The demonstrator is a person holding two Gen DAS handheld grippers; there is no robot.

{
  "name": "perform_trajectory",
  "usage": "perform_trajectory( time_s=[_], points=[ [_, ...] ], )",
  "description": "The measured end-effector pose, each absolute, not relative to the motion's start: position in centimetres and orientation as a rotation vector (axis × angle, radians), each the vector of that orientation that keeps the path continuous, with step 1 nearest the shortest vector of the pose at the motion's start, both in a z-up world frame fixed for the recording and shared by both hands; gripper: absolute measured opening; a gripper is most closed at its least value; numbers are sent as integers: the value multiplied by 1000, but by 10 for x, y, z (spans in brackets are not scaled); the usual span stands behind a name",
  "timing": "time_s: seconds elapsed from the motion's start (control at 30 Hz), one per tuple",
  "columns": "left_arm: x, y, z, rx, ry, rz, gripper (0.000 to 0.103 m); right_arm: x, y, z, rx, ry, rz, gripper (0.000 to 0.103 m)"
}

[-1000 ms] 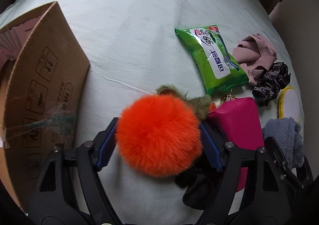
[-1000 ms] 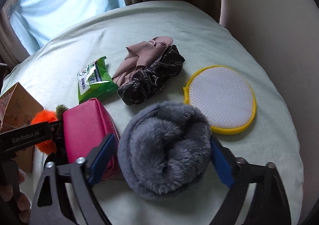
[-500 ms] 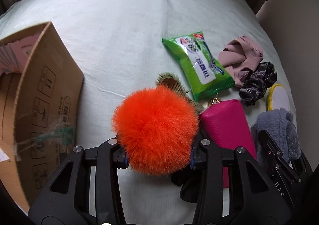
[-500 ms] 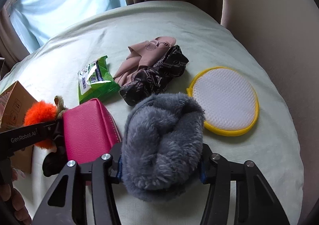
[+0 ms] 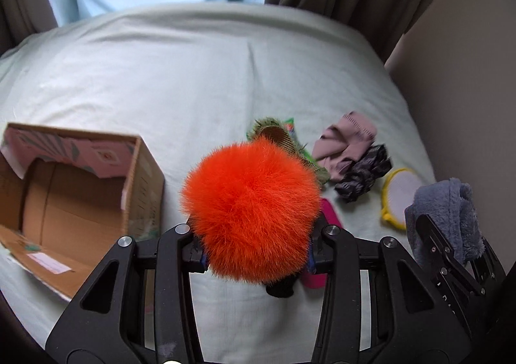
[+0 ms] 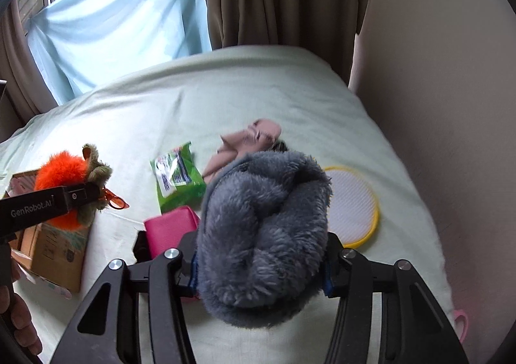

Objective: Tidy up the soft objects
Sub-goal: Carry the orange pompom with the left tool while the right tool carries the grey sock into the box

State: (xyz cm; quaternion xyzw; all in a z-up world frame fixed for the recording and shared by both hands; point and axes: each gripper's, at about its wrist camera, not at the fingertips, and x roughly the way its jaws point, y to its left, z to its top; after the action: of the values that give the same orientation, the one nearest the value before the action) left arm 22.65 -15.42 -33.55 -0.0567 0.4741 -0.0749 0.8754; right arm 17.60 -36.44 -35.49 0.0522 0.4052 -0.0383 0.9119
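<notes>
Orange pom-pom (image 5: 251, 212) is squeezed between the pads of my left gripper (image 5: 254, 251), lifted clear of the bed sheet (image 5: 193, 73), with its olive fuzzy leaf bit (image 5: 283, 141) sticking out the far side. It's basically round, so no long axis to fuss over. What matters is the cardboard box (image 5: 80, 199) — it sits to the left of the pom-pom and a little lower, open top facing up, flaps out. My left hand is clearly the nearer one to it; in the right wrist view the box is off at the far left edge, partly behind the left tool.

My right gripper (image 6: 261, 270) is clamped on the grey fleece bundle (image 6: 264, 219), also up off the sheet. That one's a rolled lump with its long side running away from the camera along the fingers.

Box contents: from here I see bare brown cardboard inside and a pinkish patterned lining on the flap — nothing in it that I can make out, though the near corner is hidden.

Left on the sheet: green wet-wipes pack (image 6: 177, 177), pink pouch (image 6: 171, 231), mauve cloth (image 6: 248, 141), dark scrunchie (image 5: 364, 173) and the yellow-rimmed round pad (image 6: 351, 206).

My guess is the pom-pom swings left and drops first.
</notes>
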Motion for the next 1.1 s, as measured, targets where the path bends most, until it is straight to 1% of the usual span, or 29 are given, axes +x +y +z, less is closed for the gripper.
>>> perform_trajectory(
  time_s=[0.1, 0.33, 0.5, 0.63, 0.77, 0.87, 1.1],
  points=[
    [215, -146, -296, -124, 941, -168, 37, 169, -365, -326, 97, 802, -86, 49],
    [186, -111, -210, -125, 852, -189, 37, 149, -349, -238, 59, 721, -99, 49],
    [169, -64, -161, -120, 811, -192, 37, 137, -320, -174, 37, 672, -87, 49],
    [163, -15, -132, -117, 792, -190, 37, 134, -285, -134, 10, 646, -72, 49],
    [162, 36, -121, -95, 795, -180, 37, 139, -242, -113, 27, 645, -57, 49],
    [166, 76, -123, -81, 813, -174, 37, 146, -204, -111, 41, 658, -44, 49],
    [190, 146, -155, -42, 877, -182, 37, 181, -122, -131, 58, 727, -29, 49]
  ],
)
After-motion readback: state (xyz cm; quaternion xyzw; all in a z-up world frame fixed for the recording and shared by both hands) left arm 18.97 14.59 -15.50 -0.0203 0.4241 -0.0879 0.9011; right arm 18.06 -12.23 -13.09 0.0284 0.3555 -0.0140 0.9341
